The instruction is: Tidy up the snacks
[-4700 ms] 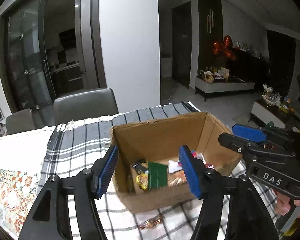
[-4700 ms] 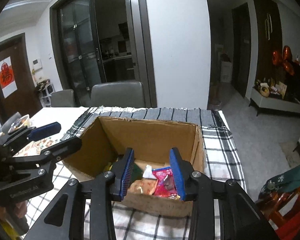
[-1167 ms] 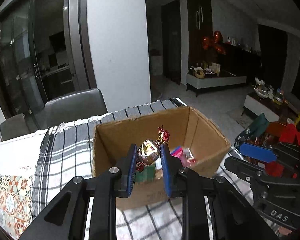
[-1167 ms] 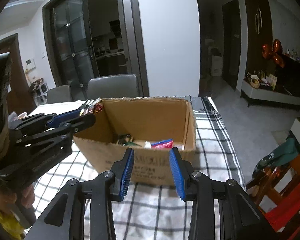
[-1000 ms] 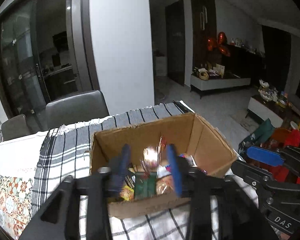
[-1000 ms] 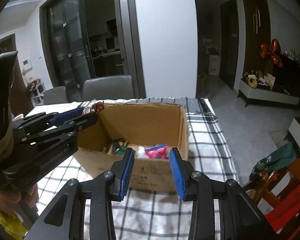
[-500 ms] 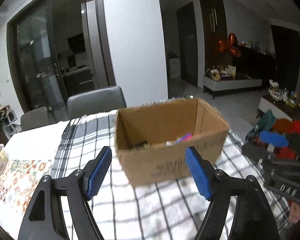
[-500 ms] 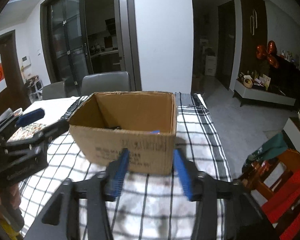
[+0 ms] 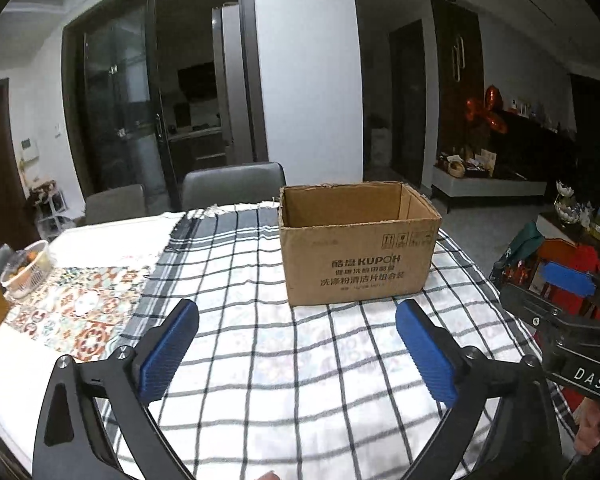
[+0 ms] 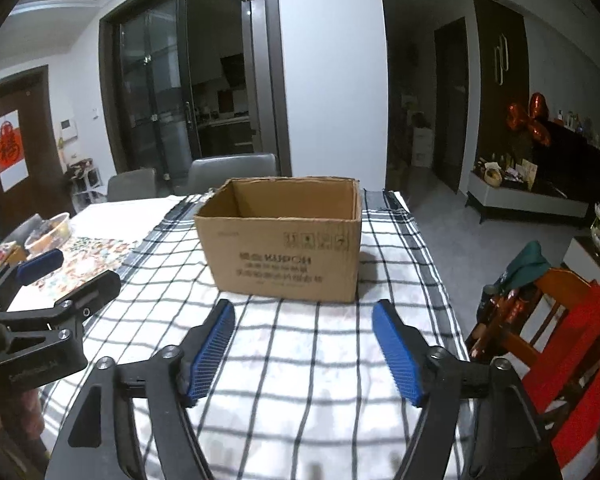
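An open brown cardboard box [image 9: 358, 262] stands on the black-and-white checked tablecloth [image 9: 300, 360]; it also shows in the right wrist view [image 10: 284, 252]. Its contents are hidden behind the near wall in both views. My left gripper [image 9: 296, 348] is open wide and empty, low over the cloth in front of the box. My right gripper [image 10: 304, 344] is open and empty, also in front of the box. Each gripper shows at the edge of the other's view, the right one [image 9: 564, 300] and the left one [image 10: 40, 280].
A patterned floral mat [image 9: 76, 304] and a clear bowl of food [image 9: 26, 268] lie at the table's left end. Grey chairs [image 9: 232, 188] stand behind the table. A wooden chair with red cloth [image 10: 572, 320] stands close to the right edge.
The left gripper let a wrapped candy go into the box and opened wide. Both grippers pulled back and down from the box, and the right one opened wider.
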### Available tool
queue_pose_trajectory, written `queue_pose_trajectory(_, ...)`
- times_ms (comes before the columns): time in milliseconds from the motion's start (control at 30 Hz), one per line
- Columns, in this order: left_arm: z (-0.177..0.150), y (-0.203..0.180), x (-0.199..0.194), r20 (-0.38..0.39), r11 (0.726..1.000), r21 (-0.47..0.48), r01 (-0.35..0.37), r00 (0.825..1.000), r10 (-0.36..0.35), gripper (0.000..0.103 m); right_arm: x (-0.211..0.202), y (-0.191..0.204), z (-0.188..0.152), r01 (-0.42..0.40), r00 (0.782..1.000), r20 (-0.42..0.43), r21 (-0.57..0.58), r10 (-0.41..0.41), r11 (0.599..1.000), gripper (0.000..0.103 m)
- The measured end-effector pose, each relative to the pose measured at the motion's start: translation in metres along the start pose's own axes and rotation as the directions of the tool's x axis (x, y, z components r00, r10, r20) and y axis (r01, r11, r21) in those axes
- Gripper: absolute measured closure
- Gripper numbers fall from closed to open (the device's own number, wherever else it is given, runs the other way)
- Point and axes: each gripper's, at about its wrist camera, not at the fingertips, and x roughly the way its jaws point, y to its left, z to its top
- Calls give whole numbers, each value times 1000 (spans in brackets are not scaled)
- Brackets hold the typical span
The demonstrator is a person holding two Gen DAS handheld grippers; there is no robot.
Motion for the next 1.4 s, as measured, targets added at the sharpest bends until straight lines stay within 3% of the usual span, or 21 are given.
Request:
queue_pose_trajectory(567,-15,-6,-64,45,1000,-20,6,999,-5,0,-60,4,-18,-4,998,57,-10,4,1000,27)
queue_pose_trajectory(1400,-15,-7,-80,69,1000,-20,-23,997,24,0,-77,7,-15,-12,996,91,-13,13,1000,27)
